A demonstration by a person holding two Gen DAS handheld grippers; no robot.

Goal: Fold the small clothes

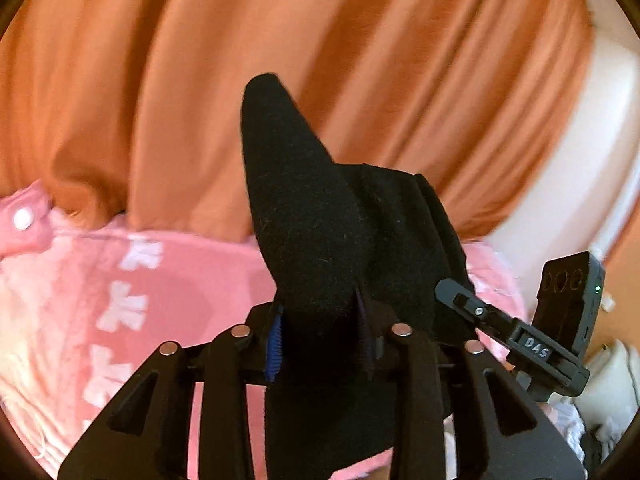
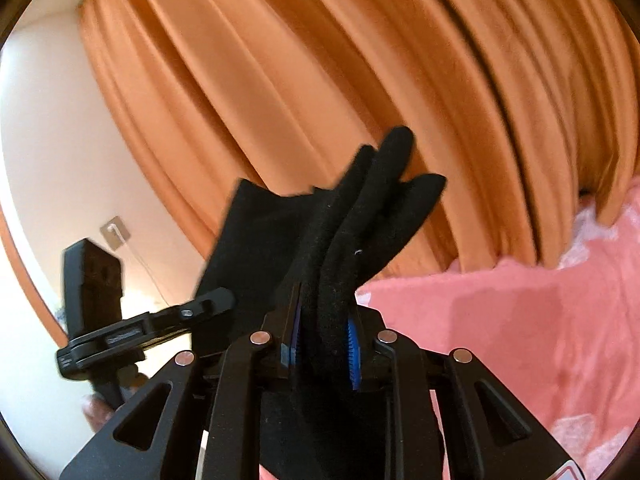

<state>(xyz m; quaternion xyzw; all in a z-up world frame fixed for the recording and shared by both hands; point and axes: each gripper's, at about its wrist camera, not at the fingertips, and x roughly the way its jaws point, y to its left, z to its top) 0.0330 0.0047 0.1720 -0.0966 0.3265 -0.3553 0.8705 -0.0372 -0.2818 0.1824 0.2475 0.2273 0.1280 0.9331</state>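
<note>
A small black garment (image 1: 316,232) is held up in the air between both grippers. My left gripper (image 1: 320,320) is shut on one end, and the cloth sticks up past the blue pads (image 1: 275,340). My right gripper (image 2: 324,332) is shut on the other end (image 2: 360,216), bunched in several folds between its blue pads (image 2: 353,344). The right gripper also shows at the right of the left wrist view (image 1: 520,340). The left gripper shows at the left of the right wrist view (image 2: 132,328).
A pink blanket with white bow prints (image 1: 132,300) covers the surface below, also in the right wrist view (image 2: 520,320). An orange curtain (image 1: 240,60) hangs behind. A cream wall (image 2: 48,140) with a socket (image 2: 116,232) stands to the side.
</note>
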